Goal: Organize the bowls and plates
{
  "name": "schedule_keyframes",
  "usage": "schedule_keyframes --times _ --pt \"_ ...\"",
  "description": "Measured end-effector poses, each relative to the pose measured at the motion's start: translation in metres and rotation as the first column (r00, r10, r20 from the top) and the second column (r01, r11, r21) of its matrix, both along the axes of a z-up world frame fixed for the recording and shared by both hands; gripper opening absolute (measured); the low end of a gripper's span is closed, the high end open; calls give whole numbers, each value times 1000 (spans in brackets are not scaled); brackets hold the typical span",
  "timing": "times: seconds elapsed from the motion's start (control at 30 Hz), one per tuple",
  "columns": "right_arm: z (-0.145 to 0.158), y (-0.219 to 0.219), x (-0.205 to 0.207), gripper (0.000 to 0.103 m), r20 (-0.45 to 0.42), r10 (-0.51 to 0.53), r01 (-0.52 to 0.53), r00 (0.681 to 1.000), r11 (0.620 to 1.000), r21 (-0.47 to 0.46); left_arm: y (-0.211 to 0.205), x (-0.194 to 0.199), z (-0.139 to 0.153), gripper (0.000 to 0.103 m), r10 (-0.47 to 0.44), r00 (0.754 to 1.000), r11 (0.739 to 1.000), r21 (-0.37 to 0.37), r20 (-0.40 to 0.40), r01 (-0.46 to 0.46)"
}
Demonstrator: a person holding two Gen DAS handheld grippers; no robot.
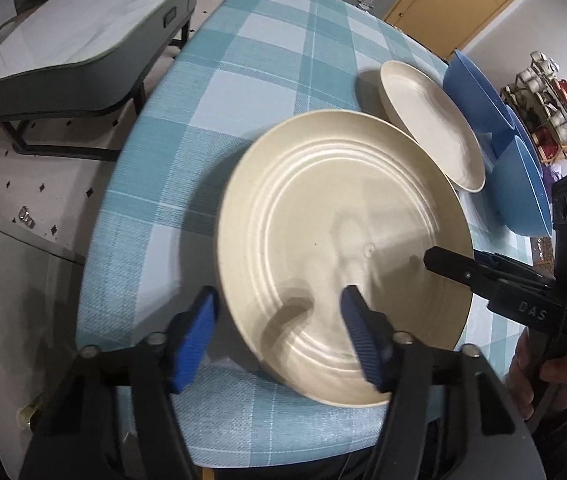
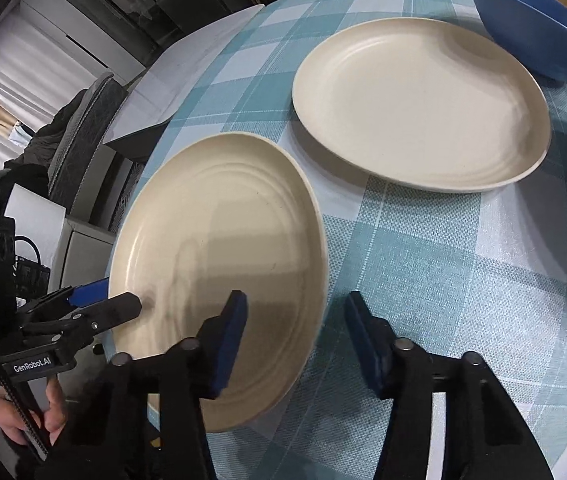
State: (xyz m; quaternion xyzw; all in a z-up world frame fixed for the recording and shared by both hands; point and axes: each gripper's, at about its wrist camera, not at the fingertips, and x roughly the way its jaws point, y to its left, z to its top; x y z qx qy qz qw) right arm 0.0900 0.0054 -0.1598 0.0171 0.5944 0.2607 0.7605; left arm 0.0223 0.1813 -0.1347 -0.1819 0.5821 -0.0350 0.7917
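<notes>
A large cream plate (image 1: 343, 248) (image 2: 219, 272) lies near the front edge of the checked tablecloth (image 1: 267, 80), slightly blurred. My left gripper (image 1: 279, 336) (image 2: 117, 298) straddles the plate's left rim, one blue pad outside it and one over the plate, with a wide gap. My right gripper (image 2: 297, 340) (image 1: 455, 260) straddles the opposite rim the same way, its pads clear of the plate. A second cream plate (image 1: 431, 124) (image 2: 419, 104) rests further back. Two blue bowls (image 1: 475, 96) (image 1: 523, 184) stand beyond it on the right.
A low grey-white side table (image 1: 83, 40) stands past the table's left edge. A rack of cups (image 1: 547, 108) sits by the far wall. A dark chair (image 2: 83, 132) is beside the table. A hand (image 1: 539, 376) holds each gripper's handle.
</notes>
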Motion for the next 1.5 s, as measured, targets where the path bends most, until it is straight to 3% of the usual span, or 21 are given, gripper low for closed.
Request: schedule_keyframes --times 0.07,0.17,0.63,0.7,0.83,0.93,1.07,1.1,1.2,1.27,1.37,1.4,1.5 --pt "-2 3 0 38 -8 7 -7 1000 1000 4 -2 2 -2 57 -10 1000 1000 -1 -9 10" --pt "-3 8 0 35 -12 14 -13 1000 1000 10 -2 3 -2 57 -13 1000 1000 -4 -11 13" --pt "-1 7 6 35 -13 9 -9 1000 1000 -1 -7 14 -3 57 -17 999 1000 -1 -30 17" --pt "3 6 3 35 24 7 -6 1000 999 -31 -4 13 -2 59 -7 1000 1000 9 -23 7" --pt "11 -3 -1 52 67 -4 6 998 1000 -30 3 9 6 66 23 1000 998 50 8 -23" --pt "22 -14 -5 52 118 -31 34 993 999 -24 9 3 21 75 64 996 995 66 59 -68" --pt "49 -32 -15 54 197 -70 65 978 997 35 2 -5 44 76 40 992 995 84 122 -50" --pt "59 -37 -20 56 239 -84 78 967 996 34 -3 -8 52 80 34 989 995 93 145 -47" --pt "88 -51 -38 78 370 -129 121 920 992 45 -17 -15 75 90 31 971 996 79 236 -51" --pt "105 -61 -52 89 450 -161 152 878 987 56 -30 -20 93 91 21 950 996 76 312 -47" --pt "131 -80 -73 98 569 -195 220 799 975 25 -49 -24 113 98 -12 922 996 89 387 -24" --pt "137 -84 -75 99 589 -197 228 784 973 23 -57 -26 118 102 -22 911 996 91 412 -17" --pt "153 -101 -94 100 644 -214 253 734 967 32 -79 -29 133 103 -49 874 996 85 484 9"
